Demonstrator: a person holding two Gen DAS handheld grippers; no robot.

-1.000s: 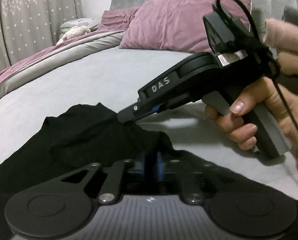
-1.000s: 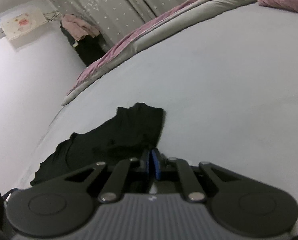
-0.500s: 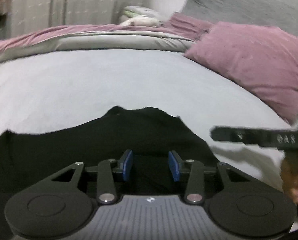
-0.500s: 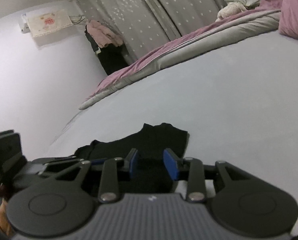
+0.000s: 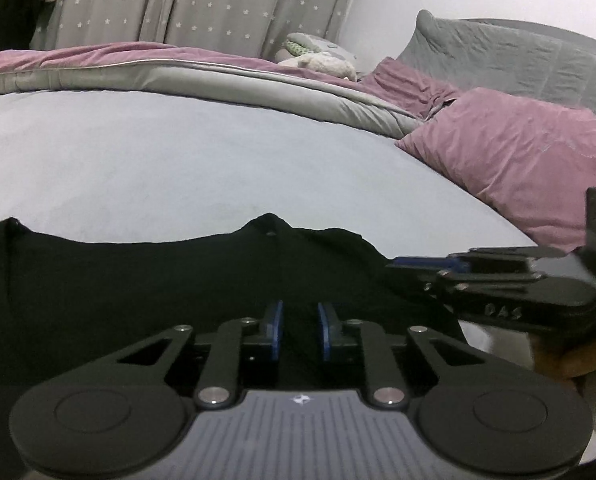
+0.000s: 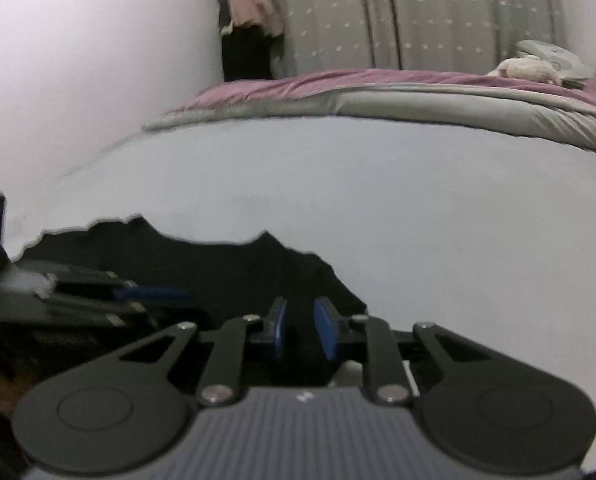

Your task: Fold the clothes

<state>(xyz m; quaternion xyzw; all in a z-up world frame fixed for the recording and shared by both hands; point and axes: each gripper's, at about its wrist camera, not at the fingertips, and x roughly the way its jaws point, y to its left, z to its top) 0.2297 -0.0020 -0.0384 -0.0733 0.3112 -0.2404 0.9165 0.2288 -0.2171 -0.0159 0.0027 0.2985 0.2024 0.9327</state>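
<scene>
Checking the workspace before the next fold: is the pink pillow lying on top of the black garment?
No, the pink pillow rests apart on the grey sheet, beyond the black garment.

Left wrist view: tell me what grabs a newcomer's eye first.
A black garment lies spread low across the pale grey bed sheet. The left gripper sits over it, jaws closing; the right gripper reaches in from the right. A mauve pillow lies behind, at right.
</scene>
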